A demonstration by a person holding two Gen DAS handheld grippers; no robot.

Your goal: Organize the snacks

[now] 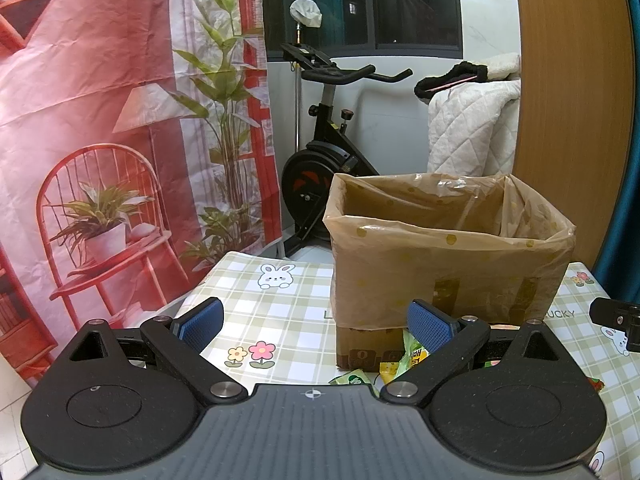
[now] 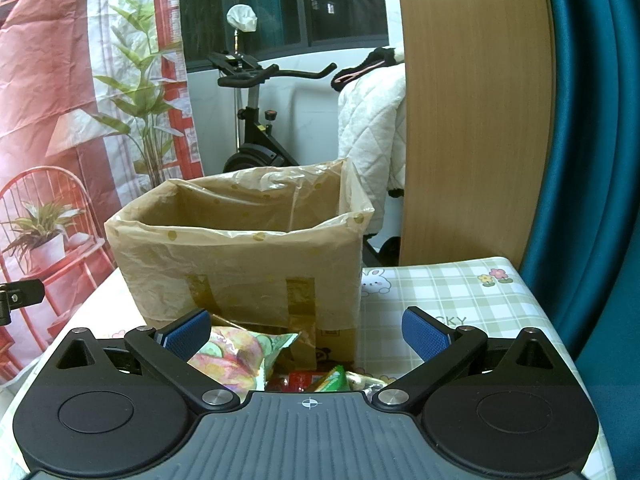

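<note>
Left wrist view: the left gripper (image 1: 316,326) is hovering over the table (image 1: 280,304), its blue pads (image 1: 202,322) standing wide apart with nothing between them. A cardboard box (image 1: 444,264), lined with a brown dotted bag (image 1: 448,228) folded over its rim, is standing upright on the checked cloth ahead and slightly to the right. Snack packets (image 1: 404,360), yellow and green, are lying on the table against the foot of the box, partly hidden behind the right-hand finger. Part of the right gripper (image 1: 616,320) is showing at the right edge. An exercise bike (image 1: 324,152) and a printed backdrop (image 1: 120,140) are standing beyond the table.

Right wrist view: the right gripper (image 2: 306,334) is likewise hovering with its pads (image 2: 426,334) spread apart and empty. The box (image 2: 240,276) is sitting directly ahead, its open top facing up. Between the fingers and just in front of the box, a pale packet (image 2: 240,354) printed with fruit is lying beside the left-hand pad; whether the two are touching cannot be told. Red and green packets (image 2: 316,380) are lying just to its right, near the camera. A wooden panel (image 2: 476,112) is rising behind the table's far right corner, with teal curtain (image 2: 592,140) beside it.
</note>
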